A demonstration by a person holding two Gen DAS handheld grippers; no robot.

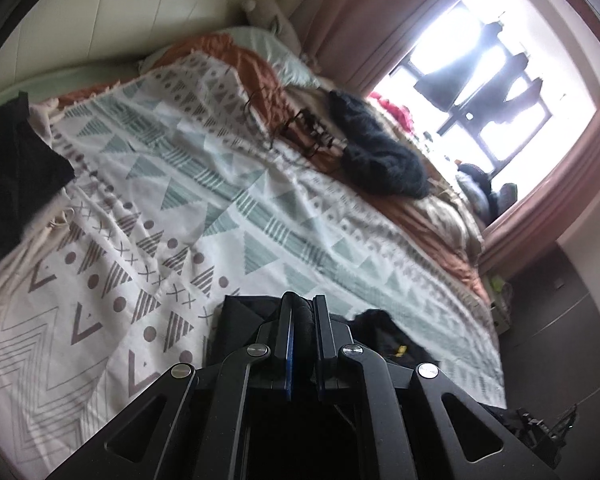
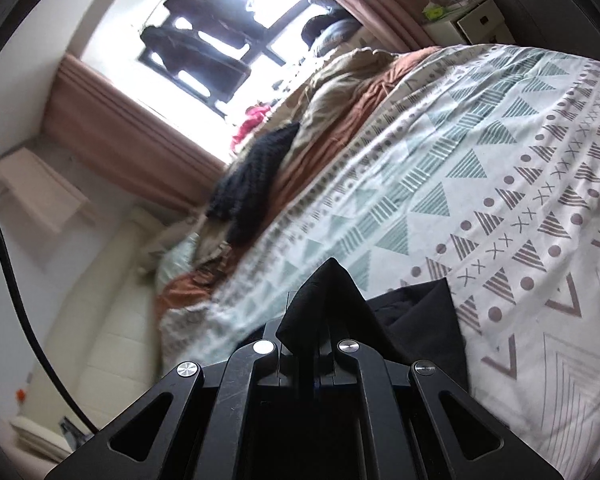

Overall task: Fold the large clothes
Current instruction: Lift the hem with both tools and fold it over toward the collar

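Observation:
A black garment [image 1: 240,320] lies low on the patterned bedspread [image 1: 204,200], partly hidden under my left gripper [image 1: 304,304]. That gripper is shut on a roll of the black cloth between its fingers. More black cloth [image 1: 16,168] shows at the left edge of the left wrist view. In the right wrist view my right gripper [image 2: 308,300] is shut on a peaked corner of the black garment [image 2: 416,320], which trails to the right over the bedspread [image 2: 480,200].
A dark fluffy knit [image 1: 380,156] and an orange-brown blanket [image 1: 256,68] lie across the far side of the bed, with pillows [image 1: 284,52] by the headboard. Pink curtains [image 1: 380,12] frame a bright window. A white bedside cabinet [image 2: 476,20] stands past the bed's corner. A black cable [image 2: 8,264] hangs at left.

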